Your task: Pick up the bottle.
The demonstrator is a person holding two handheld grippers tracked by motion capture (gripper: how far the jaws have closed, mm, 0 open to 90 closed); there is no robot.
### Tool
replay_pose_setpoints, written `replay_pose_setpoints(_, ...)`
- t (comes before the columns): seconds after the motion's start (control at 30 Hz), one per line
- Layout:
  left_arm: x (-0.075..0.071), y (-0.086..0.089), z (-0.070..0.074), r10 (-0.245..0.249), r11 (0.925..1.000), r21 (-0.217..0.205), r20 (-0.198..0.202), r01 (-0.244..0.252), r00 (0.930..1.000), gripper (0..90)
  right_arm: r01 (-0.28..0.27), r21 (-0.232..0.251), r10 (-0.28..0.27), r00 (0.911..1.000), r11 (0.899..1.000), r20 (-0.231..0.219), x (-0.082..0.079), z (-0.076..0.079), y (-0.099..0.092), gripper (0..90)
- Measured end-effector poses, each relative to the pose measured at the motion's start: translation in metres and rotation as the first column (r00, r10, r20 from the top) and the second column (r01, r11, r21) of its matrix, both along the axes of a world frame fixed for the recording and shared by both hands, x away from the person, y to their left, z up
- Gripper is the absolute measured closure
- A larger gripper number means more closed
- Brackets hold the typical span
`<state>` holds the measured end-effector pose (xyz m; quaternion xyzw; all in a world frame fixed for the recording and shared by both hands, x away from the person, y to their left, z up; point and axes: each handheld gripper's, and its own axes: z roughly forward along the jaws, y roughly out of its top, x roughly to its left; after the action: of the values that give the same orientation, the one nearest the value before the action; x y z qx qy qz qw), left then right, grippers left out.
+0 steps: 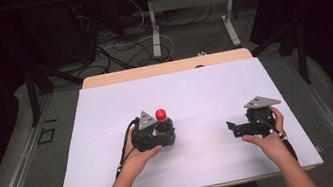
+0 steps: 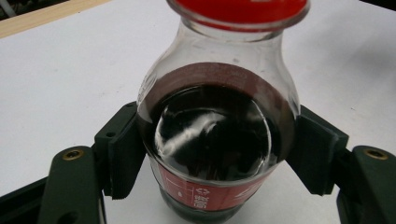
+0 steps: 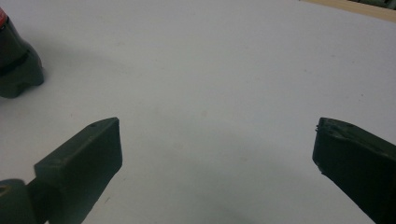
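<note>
A small clear bottle (image 1: 163, 123) with a red cap, dark liquid and a red label stands upright left of the middle of the white table cover (image 1: 194, 89). My left gripper (image 1: 166, 135) is shut on it. In the left gripper view both pads press the sides of the bottle (image 2: 215, 126) at its belly, inside my left gripper (image 2: 215, 161). My right gripper (image 1: 234, 129) rests at the right of the table, pointing left, open with nothing between its jaws. In the right gripper view my right gripper (image 3: 217, 149) spans bare white surface, and the bottle's base (image 3: 16, 65) shows at the far left.
A strip of the wooden table top (image 1: 165, 67) shows beyond the white cover. Behind the table stand a desk's metal legs (image 1: 154, 29) and loose cables (image 1: 117, 50) on the floor. Dark curtains hang on both sides.
</note>
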<state>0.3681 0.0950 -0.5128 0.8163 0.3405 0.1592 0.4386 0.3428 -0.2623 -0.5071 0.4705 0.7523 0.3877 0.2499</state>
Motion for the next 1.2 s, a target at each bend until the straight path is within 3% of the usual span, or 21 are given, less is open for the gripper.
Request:
replay_pose_setpoints(0.73, -0.002, 0.004, 0.004, 0.041, 0.9991, -0.010, -0.002, -0.041, 0.9992, 30.0, -0.015, -0.011, 0.015, 0.9999, 1.000, -0.003, 0.000, -0.003, 0.005, 1.8)
replay_pose_setpoints(0.97, -0.007, 0.010, 0.016, 0.031, 0.9995, -0.002, -0.005, -0.031, 0.9995, 30.0, -0.038, -0.009, 0.038, 0.9992, 0.999, 0.007, -0.002, 0.001, 0.009, 1.8)
replay_pose_setpoints(1.2, -0.017, 0.014, 0.028, 0.022, 0.9996, -0.021, 0.001, -0.022, 0.9998, 30.0, -0.081, 0.007, 0.081, 0.9965, 0.997, 0.019, -0.007, 0.009, 0.018, 2.6)
